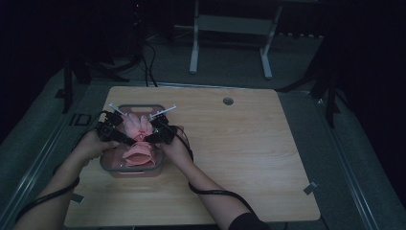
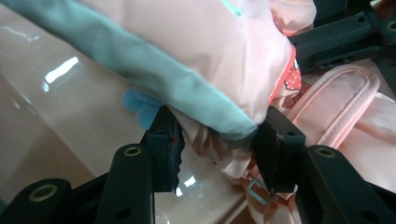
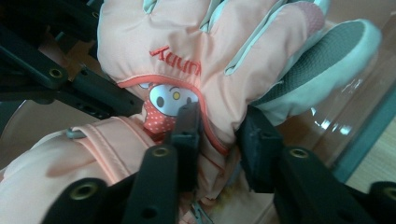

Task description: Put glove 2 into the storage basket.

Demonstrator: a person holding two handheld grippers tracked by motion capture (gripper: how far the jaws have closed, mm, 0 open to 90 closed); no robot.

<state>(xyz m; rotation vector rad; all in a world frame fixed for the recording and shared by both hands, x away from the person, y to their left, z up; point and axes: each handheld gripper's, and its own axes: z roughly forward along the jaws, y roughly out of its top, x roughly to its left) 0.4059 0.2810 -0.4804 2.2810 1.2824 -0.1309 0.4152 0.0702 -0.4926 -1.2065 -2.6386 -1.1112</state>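
Note:
A peach-pink padded glove with grey palm trim and a cartoon patch hangs fingers-away over a clear plastic box on the wooden table. My left gripper comes from the left and my right gripper from the right; they meet at the glove's wrist. In the left gripper view the jaws hold bunched cuff fabric of the glove. In the right gripper view the jaws pinch the glove just below its patch. A second pink glove lies in the box underneath.
The box's clear wall stands close on the right of my right jaws. The table stretches bare to the right, with a cable hole at the back. A white frame stands on the floor beyond the table.

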